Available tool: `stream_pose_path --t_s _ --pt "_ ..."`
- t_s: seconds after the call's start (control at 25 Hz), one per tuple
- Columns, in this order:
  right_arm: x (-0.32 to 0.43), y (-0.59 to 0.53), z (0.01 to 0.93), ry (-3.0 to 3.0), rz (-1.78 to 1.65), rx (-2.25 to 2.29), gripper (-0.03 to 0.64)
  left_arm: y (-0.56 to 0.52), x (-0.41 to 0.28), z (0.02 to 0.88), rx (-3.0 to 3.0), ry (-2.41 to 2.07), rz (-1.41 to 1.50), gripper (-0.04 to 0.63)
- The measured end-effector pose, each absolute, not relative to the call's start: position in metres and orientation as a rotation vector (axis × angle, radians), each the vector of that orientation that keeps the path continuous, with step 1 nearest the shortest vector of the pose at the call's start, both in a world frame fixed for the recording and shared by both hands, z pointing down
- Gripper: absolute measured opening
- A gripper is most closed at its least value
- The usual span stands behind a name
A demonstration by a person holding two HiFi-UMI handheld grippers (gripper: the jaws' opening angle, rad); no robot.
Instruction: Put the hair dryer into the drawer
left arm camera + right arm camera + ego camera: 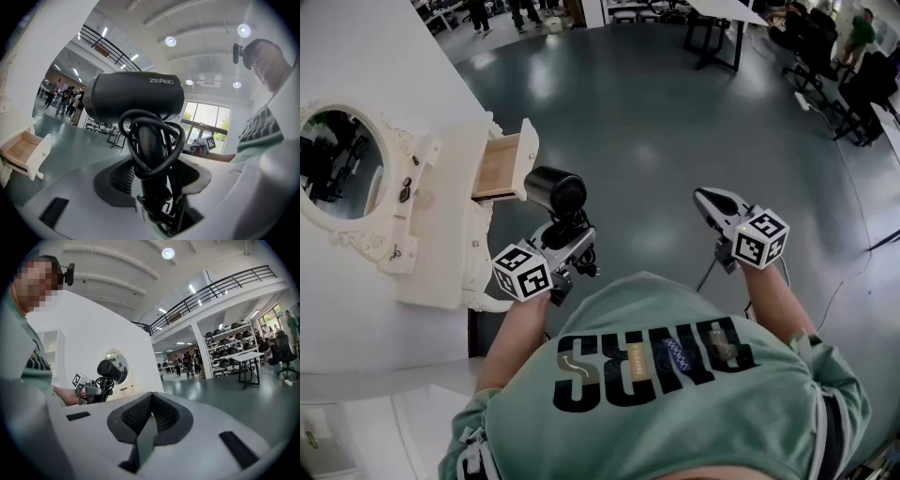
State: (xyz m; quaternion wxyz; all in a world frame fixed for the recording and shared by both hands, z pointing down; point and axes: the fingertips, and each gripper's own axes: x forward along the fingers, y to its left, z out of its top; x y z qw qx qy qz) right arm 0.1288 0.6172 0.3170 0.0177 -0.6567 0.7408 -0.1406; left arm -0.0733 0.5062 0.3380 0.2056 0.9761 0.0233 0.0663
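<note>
Black and bulky, the hair dryer hangs in the air just outside the open drawer, not yet over its wooden well. The left claw is clamped on the dryer's handle, barrel uppermost, with the cord wound round the handle under the pads. The right claw, well away from the drawer beyond the dryer, is closed on nothing. The drawer juts from a white counter beside an oval mirror.

The trouble ahead probably lies in the fit. The barrel looks broad against the drawer's mouth, so a low approach could knock the front panel and push the drawer shut. Loose cord loops could catch on the drawer's edge. A grip taken through cord rather than on bare handle may also let the dryer twist or slip as it tips down into the drawer.
</note>
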Motion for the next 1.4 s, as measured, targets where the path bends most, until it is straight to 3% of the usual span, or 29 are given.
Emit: stream_pose_path --t_s 0.56,1.4 --pt "0.176 0.594 0.359 2.303 -0.552 -2.002 -0.006 0.489 -0.027 0.365 2.656 0.054 0.204 0.244" --pt "0.197 0.194 0.345 2.268 -0.539 -2.119 -0.006 0.093 0.024 0.367 2.709 0.291 0.26 0.244"
